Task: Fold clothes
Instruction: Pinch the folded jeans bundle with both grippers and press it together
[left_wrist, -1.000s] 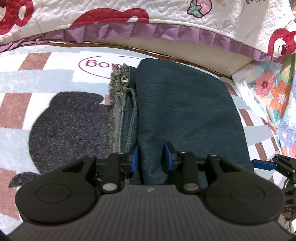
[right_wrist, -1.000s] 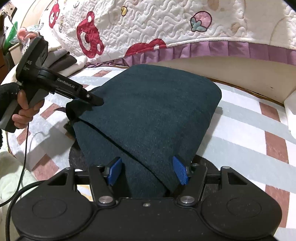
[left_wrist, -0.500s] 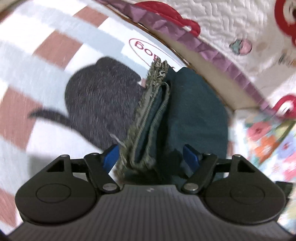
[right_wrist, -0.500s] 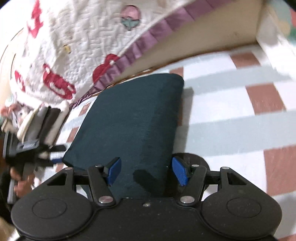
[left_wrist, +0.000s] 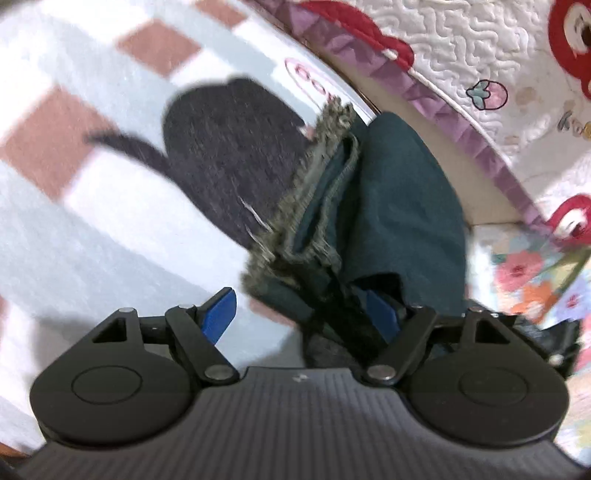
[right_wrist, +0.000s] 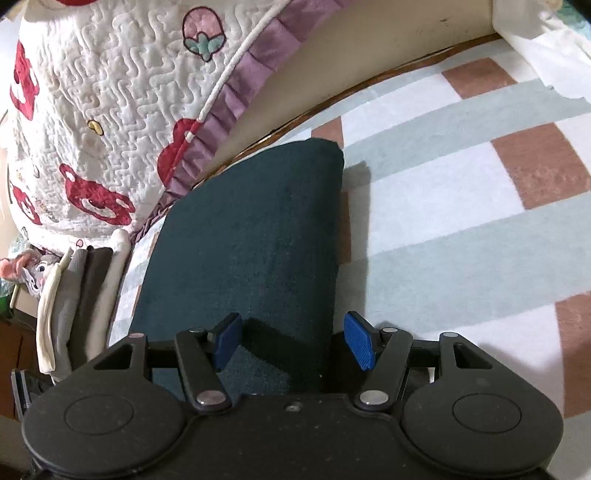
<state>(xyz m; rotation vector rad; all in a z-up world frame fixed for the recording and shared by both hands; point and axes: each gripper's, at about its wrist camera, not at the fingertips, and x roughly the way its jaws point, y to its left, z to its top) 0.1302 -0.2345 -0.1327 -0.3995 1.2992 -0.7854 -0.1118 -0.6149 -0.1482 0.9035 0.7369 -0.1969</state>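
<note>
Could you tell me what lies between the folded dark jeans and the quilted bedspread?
In the right wrist view, only a bare cream bed base separates the jeans from the bedspread.

light: even indoor | left view motion-blurred | right sharp | fisheye-bent edges

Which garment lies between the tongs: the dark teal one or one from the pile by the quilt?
The folded dark teal garment; the grey and cream folded pile sits apart at the left edge.

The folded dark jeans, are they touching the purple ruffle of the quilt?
Cannot tell. In the right wrist view the jeans reach right up to the ruffle near their far left corner, but no plain contact or gap shows there.
</note>
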